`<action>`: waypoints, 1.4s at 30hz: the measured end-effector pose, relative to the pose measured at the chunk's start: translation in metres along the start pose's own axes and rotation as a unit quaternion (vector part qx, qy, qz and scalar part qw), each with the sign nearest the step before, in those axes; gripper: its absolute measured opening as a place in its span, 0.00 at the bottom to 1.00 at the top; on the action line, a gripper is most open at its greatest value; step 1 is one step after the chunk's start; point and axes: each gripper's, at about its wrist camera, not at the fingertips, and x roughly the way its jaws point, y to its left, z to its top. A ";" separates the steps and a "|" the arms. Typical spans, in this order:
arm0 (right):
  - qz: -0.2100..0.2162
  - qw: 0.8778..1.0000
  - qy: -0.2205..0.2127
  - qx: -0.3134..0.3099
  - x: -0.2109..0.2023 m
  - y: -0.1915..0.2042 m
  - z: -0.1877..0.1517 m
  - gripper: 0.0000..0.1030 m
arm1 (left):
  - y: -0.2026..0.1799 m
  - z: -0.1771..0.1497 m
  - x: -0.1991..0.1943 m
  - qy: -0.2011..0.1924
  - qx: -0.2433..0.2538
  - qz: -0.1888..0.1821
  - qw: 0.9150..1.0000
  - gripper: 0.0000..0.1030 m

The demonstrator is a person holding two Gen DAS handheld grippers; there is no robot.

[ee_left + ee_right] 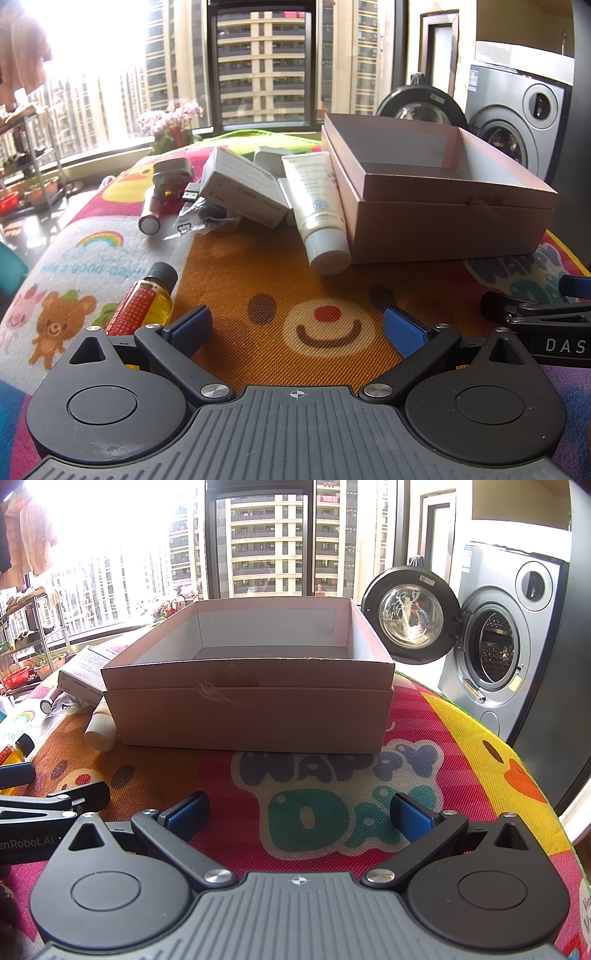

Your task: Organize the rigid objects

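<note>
Pink box [251, 712] — cartoon-print mat [461, 760]

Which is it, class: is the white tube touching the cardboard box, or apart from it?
Touching. In the left wrist view the white tube lies with its side leaning against the cardboard box wall, with no gap visible along it.

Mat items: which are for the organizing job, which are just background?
Job:
- open pink box
- white tube
- white carton
- yellow bottle
- battery
- USB plug
- plastic bag

Background:
- washing machine
- potted flowers
- wire shelf
</note>
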 end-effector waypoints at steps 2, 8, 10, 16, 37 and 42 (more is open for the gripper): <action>0.000 1.000 0.000 0.000 0.000 0.000 0.000 1.00 | 0.000 0.000 0.000 0.000 0.000 0.000 1.000 0.99; 0.001 1.000 0.004 0.001 0.001 -0.001 0.002 1.00 | 0.000 0.000 0.000 0.000 0.000 0.000 1.000 0.99; 0.005 1.000 0.011 0.002 0.003 -0.002 0.003 1.00 | 0.000 0.000 0.000 -0.001 -0.001 -0.003 1.000 0.98; 0.008 0.998 0.054 -0.005 0.007 -0.006 0.019 1.00 | 0.014 -0.002 -0.038 -0.035 -0.001 -0.083 0.996 0.98; 0.001 0.999 0.044 -0.011 0.002 0.000 0.015 1.00 | 0.101 0.035 0.009 0.053 0.010 -0.049 0.997 0.42; 0.015 0.998 0.030 -0.048 -0.006 0.009 0.018 0.92 | 0.111 0.026 -0.017 0.018 -0.002 -0.095 0.995 0.31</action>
